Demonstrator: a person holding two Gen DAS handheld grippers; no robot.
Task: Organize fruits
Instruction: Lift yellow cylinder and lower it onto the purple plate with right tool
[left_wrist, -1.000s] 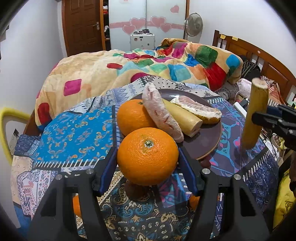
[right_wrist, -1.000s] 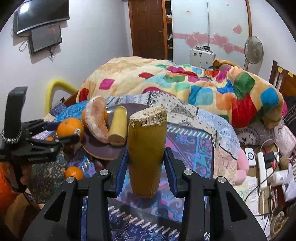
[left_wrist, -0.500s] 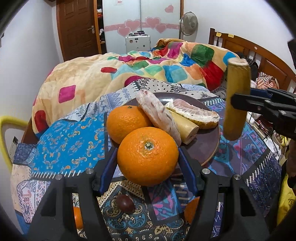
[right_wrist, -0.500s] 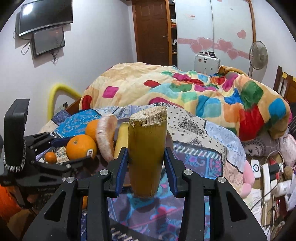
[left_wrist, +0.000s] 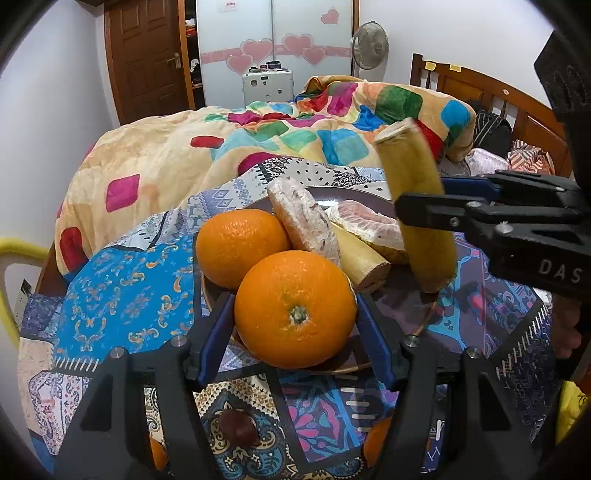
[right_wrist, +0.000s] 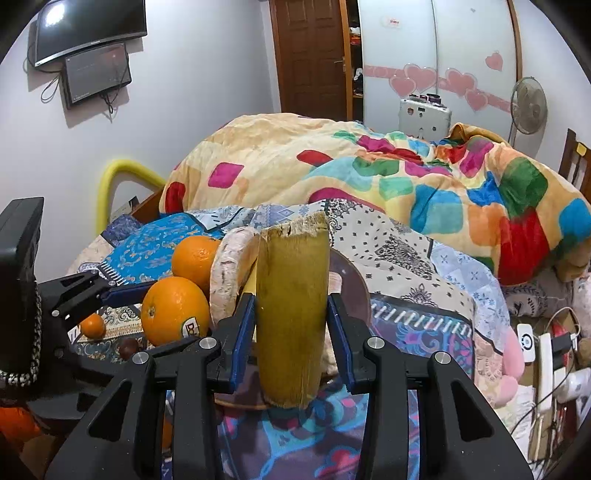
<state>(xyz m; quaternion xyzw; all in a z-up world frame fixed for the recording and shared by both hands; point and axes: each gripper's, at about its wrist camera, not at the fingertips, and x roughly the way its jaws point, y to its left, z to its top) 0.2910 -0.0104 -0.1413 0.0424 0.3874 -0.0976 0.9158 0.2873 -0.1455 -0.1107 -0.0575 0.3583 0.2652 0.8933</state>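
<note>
The left gripper (left_wrist: 295, 314) pinches an orange (left_wrist: 295, 308) over the brown plate's (left_wrist: 406, 314) near rim; the right gripper (right_wrist: 291, 317) clamps a sugarcane piece (right_wrist: 291, 314), seemingly above its right edge.

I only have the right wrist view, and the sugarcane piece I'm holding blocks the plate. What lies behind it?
Observer: The left wrist view shows a peeled citrus segment lying flat on the plate, behind your sugarcane piece.
Operator: Any bare spot on the plate?
Observer: Yes, near the front, between the orange in the left gripper and your piece's lower end.
Operator: Is that orange gripped squarely?
Observer: Both jaws press its sides, and its stem end faces the left camera.
</note>
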